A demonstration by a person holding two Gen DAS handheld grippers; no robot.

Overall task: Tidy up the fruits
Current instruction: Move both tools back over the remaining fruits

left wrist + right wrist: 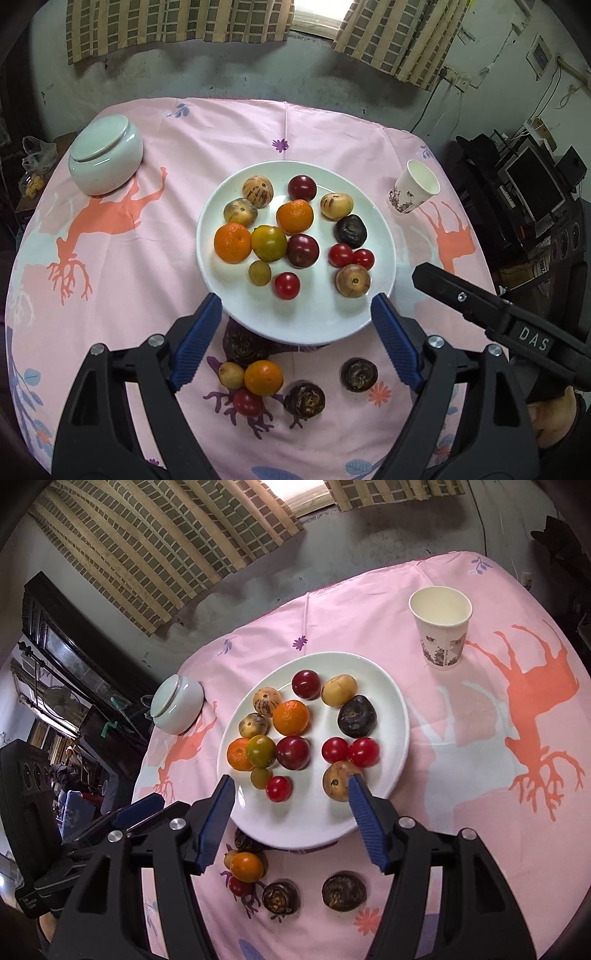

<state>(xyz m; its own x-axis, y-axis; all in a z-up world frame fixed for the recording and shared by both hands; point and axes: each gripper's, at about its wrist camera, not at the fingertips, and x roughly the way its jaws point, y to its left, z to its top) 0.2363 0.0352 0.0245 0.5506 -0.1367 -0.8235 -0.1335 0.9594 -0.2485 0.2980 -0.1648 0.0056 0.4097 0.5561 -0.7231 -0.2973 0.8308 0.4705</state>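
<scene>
You held both the left gripper (295, 317) and right gripper (291, 797) empty, jaws apart, above the near rim of the white plate (317, 325). Most fruits lay on it; several loose fruits (263, 377) sat on the desk just before it.

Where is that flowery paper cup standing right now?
The white paper cup with a floral print stands upright on the pink tablecloth, on the far right side, apart from the white plate of fruit; the left wrist view shows it right of the plate too.
</scene>
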